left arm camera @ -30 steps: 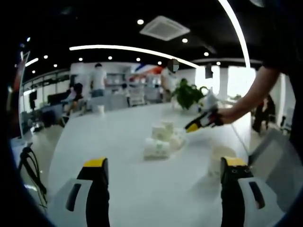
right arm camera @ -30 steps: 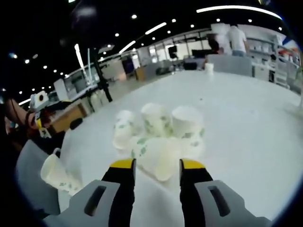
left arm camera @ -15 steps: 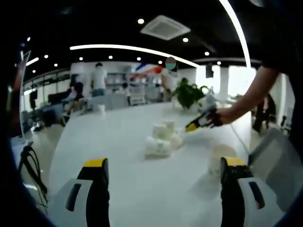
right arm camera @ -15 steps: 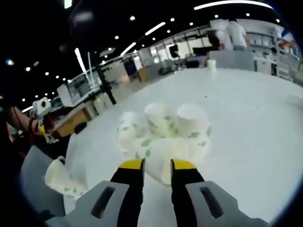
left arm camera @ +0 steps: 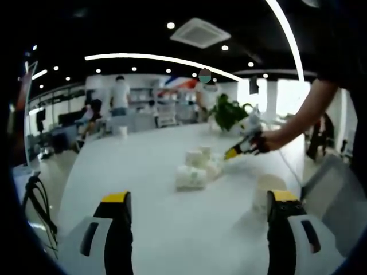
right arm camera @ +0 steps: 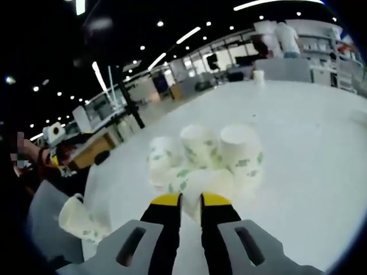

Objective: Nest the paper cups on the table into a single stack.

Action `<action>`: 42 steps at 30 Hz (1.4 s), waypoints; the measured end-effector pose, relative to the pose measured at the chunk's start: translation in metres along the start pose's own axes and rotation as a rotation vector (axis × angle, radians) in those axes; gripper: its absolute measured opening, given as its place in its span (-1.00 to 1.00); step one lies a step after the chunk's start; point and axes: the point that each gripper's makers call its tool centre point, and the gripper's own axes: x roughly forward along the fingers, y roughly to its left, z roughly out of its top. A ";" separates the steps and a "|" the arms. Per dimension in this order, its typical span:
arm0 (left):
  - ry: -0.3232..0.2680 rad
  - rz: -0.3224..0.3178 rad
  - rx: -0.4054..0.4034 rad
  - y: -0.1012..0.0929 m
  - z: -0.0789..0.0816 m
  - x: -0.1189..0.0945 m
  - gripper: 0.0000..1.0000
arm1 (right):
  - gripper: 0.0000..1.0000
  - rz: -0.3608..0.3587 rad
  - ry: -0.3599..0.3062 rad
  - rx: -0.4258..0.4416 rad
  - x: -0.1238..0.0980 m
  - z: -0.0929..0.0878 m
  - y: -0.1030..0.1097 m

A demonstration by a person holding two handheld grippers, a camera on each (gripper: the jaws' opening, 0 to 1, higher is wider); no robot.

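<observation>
No readable text, label or number anywhere.

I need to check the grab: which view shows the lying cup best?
The right gripper view: the lying cup sits right past the right gripper, its jaws nearly closed on its rim. The left gripper view shows it small and far.

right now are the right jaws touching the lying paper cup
Touching: in the right gripper view the right gripper has its jaws nearly closed on the lying paper cup's rim.
</observation>
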 end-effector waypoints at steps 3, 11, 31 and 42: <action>0.000 0.001 -0.002 0.000 0.000 0.000 0.92 | -0.86 0.003 0.002 0.003 -0.001 -0.001 0.002; 0.004 -0.004 -0.001 -0.001 0.000 -0.001 0.91 | -0.90 0.004 -0.002 0.000 -0.002 -0.001 0.001; 0.003 -0.010 0.002 -0.003 0.000 -0.002 0.91 | -1.00 0.004 -0.004 -0.050 -0.008 -0.001 0.007; -0.004 -0.012 0.006 -0.006 0.002 -0.002 0.91 | -1.00 0.007 -0.001 -0.051 -0.015 -0.002 0.012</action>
